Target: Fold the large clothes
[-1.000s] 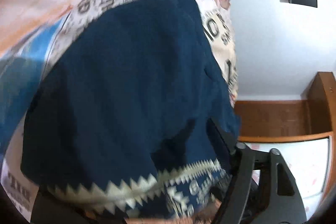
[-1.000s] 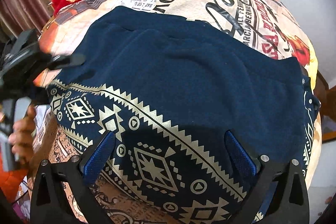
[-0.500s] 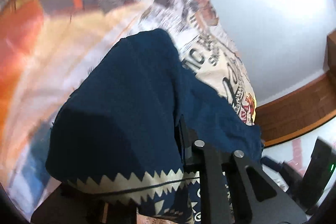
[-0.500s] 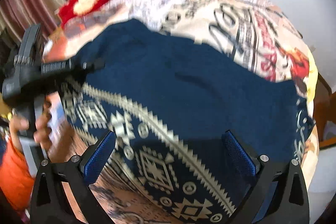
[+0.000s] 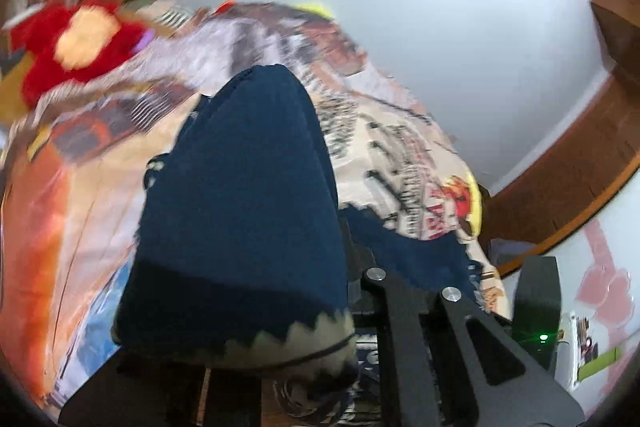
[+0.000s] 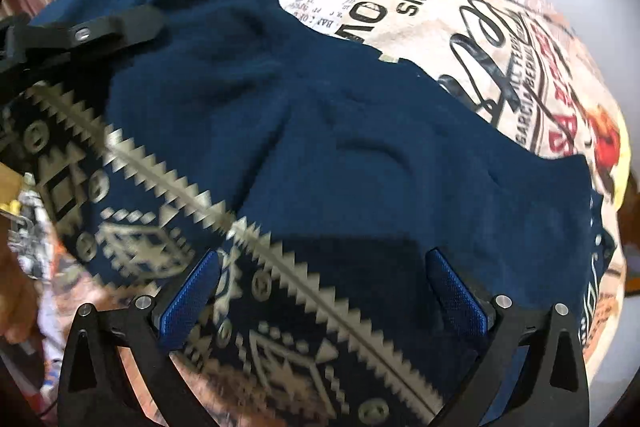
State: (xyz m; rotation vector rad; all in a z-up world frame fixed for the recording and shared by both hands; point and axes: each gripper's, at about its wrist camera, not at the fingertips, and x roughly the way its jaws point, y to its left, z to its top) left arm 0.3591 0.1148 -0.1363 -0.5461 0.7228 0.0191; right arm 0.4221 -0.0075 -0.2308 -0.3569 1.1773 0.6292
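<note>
- The navy garment (image 6: pixel 360 155), with a pale zigzag border, lies spread on a bed (image 6: pixel 500 39) covered in newspaper print.
- The left tongs (image 6: pixel 132 27) are pressed together on 1 edge of the garment, and the cloth drapes up from the bed at that side.
- The right tongs (image 6: pixel 320 291) hang spread over the patterned border, pinching nothing.
- To fold well, I judge the left tongs should carry the raised edge across in 1 smooth arc to the far side, laying it flat with edges matched; the right tongs could pin the border so the rest does not slide.
- In the left wrist view the draped garment (image 5: pixel 248 211) covers 1 finger, so the pinch point is hidden.
- Motion blur smears the pattern and the red soft toy (image 5: pixel 76 43).
- How many layers are gripped cannot be told.
</note>
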